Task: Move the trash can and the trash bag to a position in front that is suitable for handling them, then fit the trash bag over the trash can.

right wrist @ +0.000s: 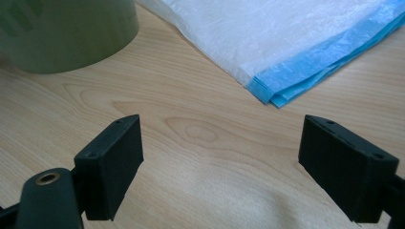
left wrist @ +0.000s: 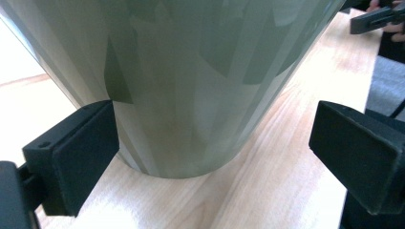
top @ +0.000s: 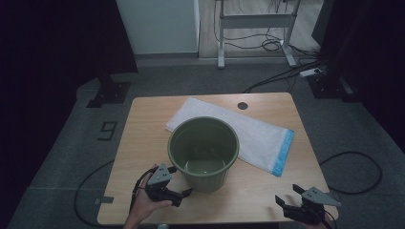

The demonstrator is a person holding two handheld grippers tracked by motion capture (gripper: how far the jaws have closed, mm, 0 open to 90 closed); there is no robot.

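A green plastic bucket (top: pixel 203 152) stands upright and empty in the middle of the wooden table (top: pixel 143 143). Behind it lies a flat folded white bag (top: pixel 248 131) with a blue edge. My left gripper (top: pixel 180 181) is held open low against the bucket's near-left side. In the left gripper view the bucket wall (left wrist: pixel 191 71) rises just ahead of the left gripper (left wrist: pixel 215 157), with one pad (left wrist: pixel 76 157) close beside it. My right gripper (top: pixel 288 194) is open near the table's front right corner. In the right gripper view it (right wrist: pixel 229 164) points over bare wood toward the bag (right wrist: pixel 267 38) and the bucket's base (right wrist: pixel 67 33).
A round cable hole (top: pixel 242 105) sits at the table's far edge. Cables (top: pixel 353 171) run over the grey floor to the right and left. A white desk frame (top: pixel 255 21) stands farther back. The right gripper's tip (left wrist: pixel 377 19) shows far off in the left gripper view.
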